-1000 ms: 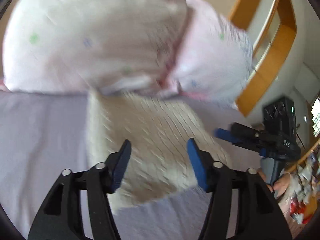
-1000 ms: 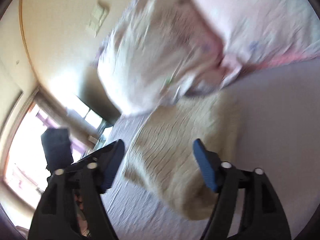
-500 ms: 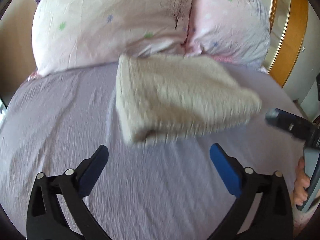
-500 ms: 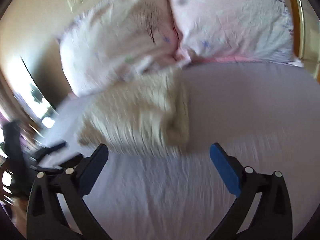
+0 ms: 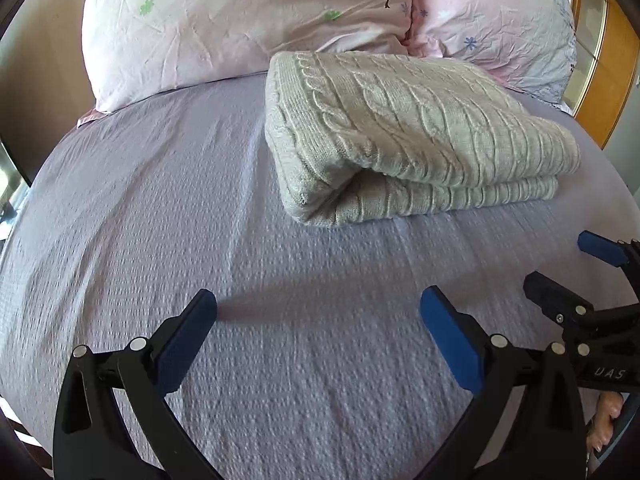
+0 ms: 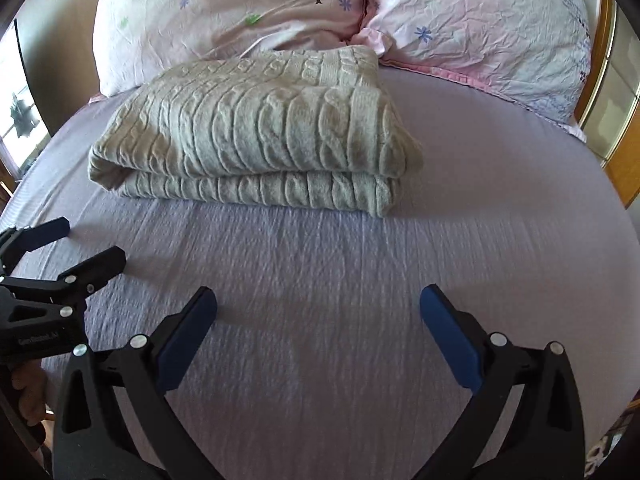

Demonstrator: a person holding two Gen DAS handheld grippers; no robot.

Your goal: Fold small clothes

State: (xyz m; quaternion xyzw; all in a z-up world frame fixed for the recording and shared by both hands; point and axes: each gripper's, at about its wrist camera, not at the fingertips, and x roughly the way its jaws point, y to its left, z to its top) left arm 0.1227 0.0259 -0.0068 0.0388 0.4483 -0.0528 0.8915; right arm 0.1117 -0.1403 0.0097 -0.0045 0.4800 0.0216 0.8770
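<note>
A cream cable-knit sweater [image 5: 408, 136] lies folded in a thick rectangle on the lilac bed sheet [image 5: 200, 240], close to the pillows; it also shows in the right wrist view [image 6: 264, 140]. My left gripper [image 5: 318, 320] is open and empty, held back from the sweater over bare sheet. My right gripper [image 6: 318, 316] is open and empty too, also well short of the sweater. Each gripper shows at the edge of the other's view: the right one [image 5: 568, 276] and the left one [image 6: 80, 248].
Two pink floral pillows [image 5: 248, 20] [image 5: 500, 12] stand behind the sweater. A wooden frame [image 5: 612, 80] rises at the right of the bed. A bright window [image 6: 16, 112] is at the left.
Both grippers have opened wide, let go of the sweater and pulled back toward the foot of the bed. The sweater now rests folded and still on the sheet.
</note>
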